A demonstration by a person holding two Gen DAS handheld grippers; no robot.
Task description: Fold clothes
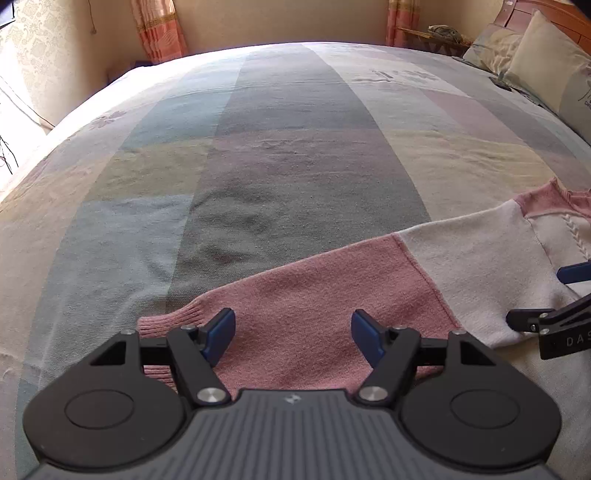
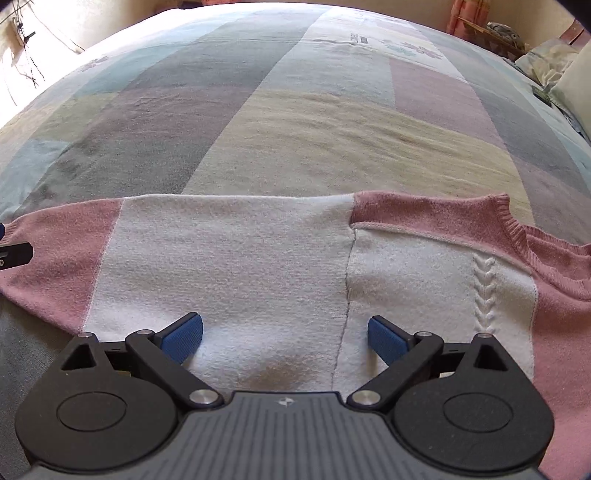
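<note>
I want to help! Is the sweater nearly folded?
Not nearly. The sweater lies spread flat on the bed, sleeve stretched out, no fold showing. Left gripper is open over the sleeve, right gripper open over the white part. All the folding is left.

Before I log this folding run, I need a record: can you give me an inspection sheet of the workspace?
Surface: bed under a pastel patchwork cover, lightly wrinkled.
Job's things: pink-and-white sweater lying flat, sleeve stretched out sideways.
Clutter: nothing seen on the cover near the sweater.
Grippers: left tongs open over the pink sleeve; right tongs open over the white part by the sleeve seam; neither holds anything.
Cables: nothing seen.
Surroundings: pillows at one end, curtains, wall.
</note>
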